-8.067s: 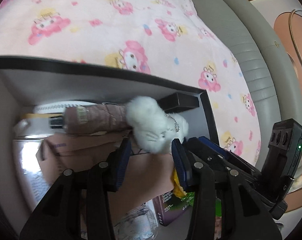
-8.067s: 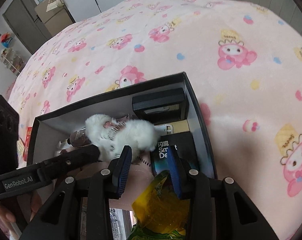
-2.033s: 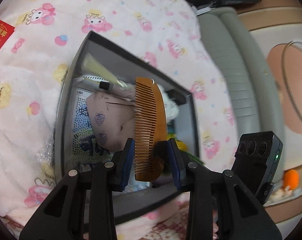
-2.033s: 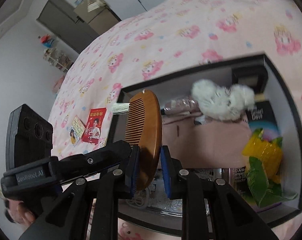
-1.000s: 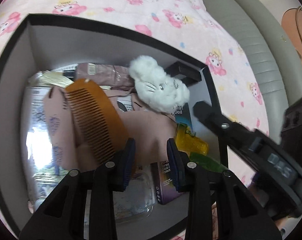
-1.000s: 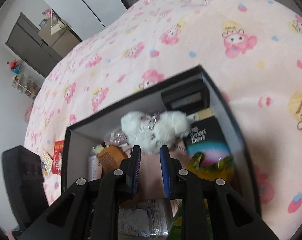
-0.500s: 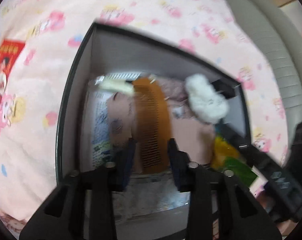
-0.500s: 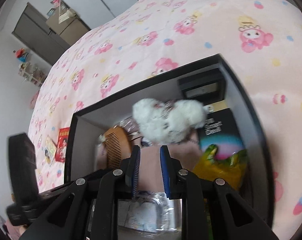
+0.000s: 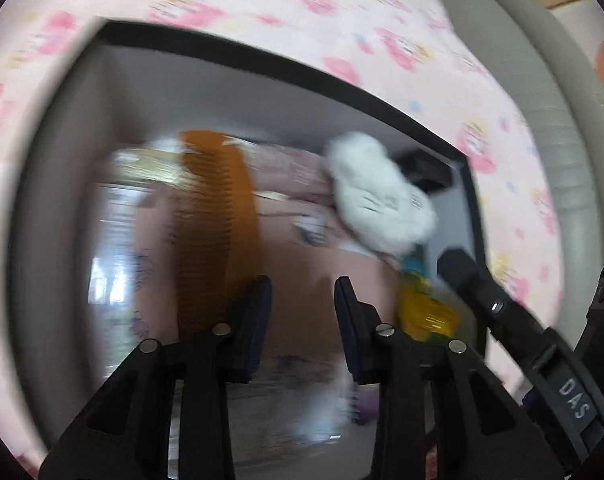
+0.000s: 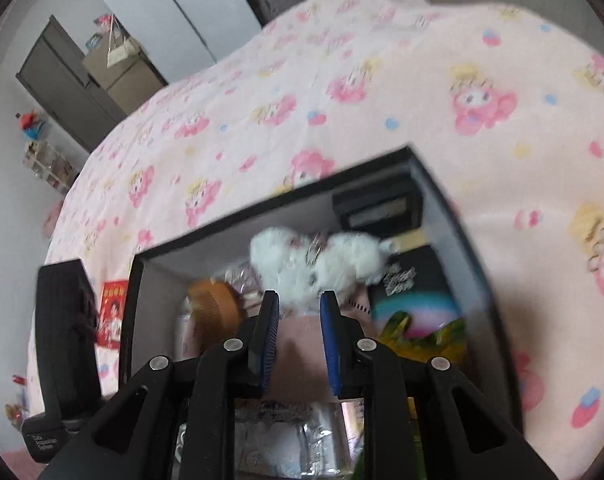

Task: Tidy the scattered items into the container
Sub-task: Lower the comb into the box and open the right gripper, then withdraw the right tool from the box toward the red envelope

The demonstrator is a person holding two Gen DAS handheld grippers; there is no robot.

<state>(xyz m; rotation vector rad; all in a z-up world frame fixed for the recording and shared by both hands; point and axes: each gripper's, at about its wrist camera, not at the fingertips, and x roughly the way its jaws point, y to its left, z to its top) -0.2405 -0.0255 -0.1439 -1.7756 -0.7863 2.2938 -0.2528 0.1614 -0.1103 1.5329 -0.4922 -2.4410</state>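
Left gripper [image 9: 302, 312] first: its blue-padded fingers [image 9: 258, 316] stand apart with nothing between them, and they're closing a little on empty air. The wooden comb [image 9: 218, 224] sits just past the left pad, lying flat inside the box on top of a pinkish package [image 9: 302, 256], not pinched by anything. So it's released. My guess is the comb lies on top because the box is already pretty full and that's the only flat spot left.

Right gripper [image 10: 298, 312] is also empty, fingers [image 10: 270, 320] parted by a narrow gap, just hovering over the near edge of the box. You can see the pink package right through the gap, so it's grasping nothing.

Moving outward, the black box [image 10: 454, 200] is the container, sitting on a bed with a pink cartoon-print blanket [image 10: 382, 80]. Inside: a fluffy white plush [image 10: 314, 260] near the back, a small black case [image 10: 378, 204] in the far corner, a yellow-green toy [image 10: 422, 336], and some shiny packets near the front, though the left view is too blurry to read those.

Still outside the box: a red card [image 10: 112, 308] lying on the blanket to the left. That looks like the next thing to tidy, and the left gripper is nearer to it.
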